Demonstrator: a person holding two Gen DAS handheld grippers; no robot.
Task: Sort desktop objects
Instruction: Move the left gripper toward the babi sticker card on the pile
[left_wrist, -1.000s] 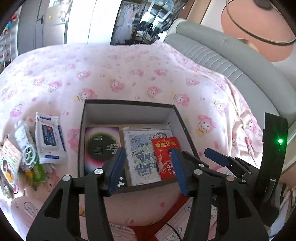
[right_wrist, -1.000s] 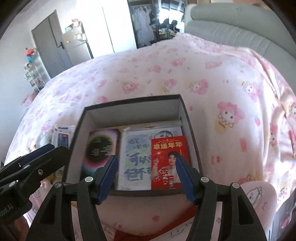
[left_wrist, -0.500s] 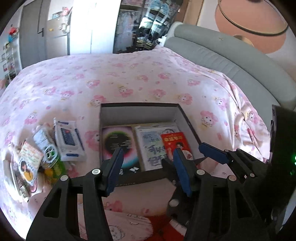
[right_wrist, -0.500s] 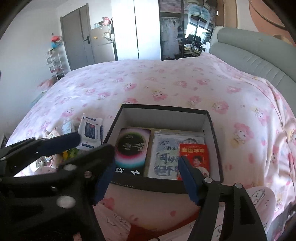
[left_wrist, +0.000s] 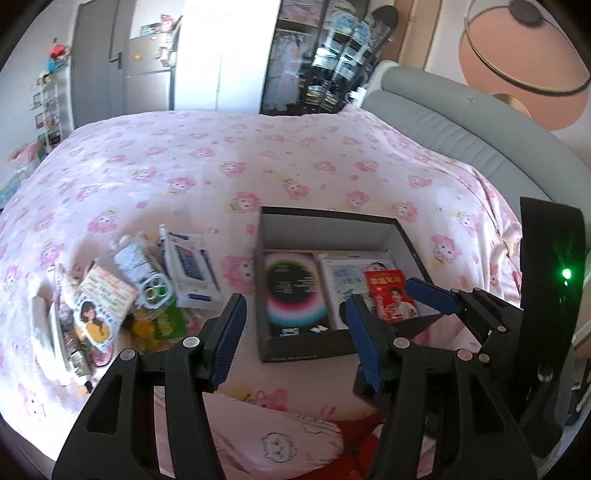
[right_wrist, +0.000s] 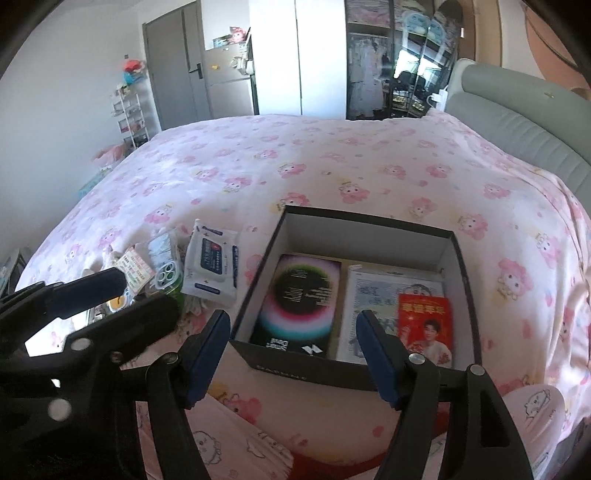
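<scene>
Left tool (left_wrist: 293, 334) wide open, empty; right tool (right_wrist: 291, 349) just opened wide, empty, above box (right_wrist: 369, 221).

One box (right_wrist: 369, 229) at centre frame, and three flat items inside: a black booklet (right_wrist: 299, 299), a pale booklet (right_wrist: 376, 295), one red packet (right_wrist: 424, 325). At left, one wipes pack (right_wrist: 212, 262) and a heap too jumbled to count.

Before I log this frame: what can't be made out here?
- Pile left of the box: left wrist view, blurred and overlapping; lower items hidden.
- White booklet: right wrist view, red packet and finger cover it.
- Box front lettering: too small.
</scene>
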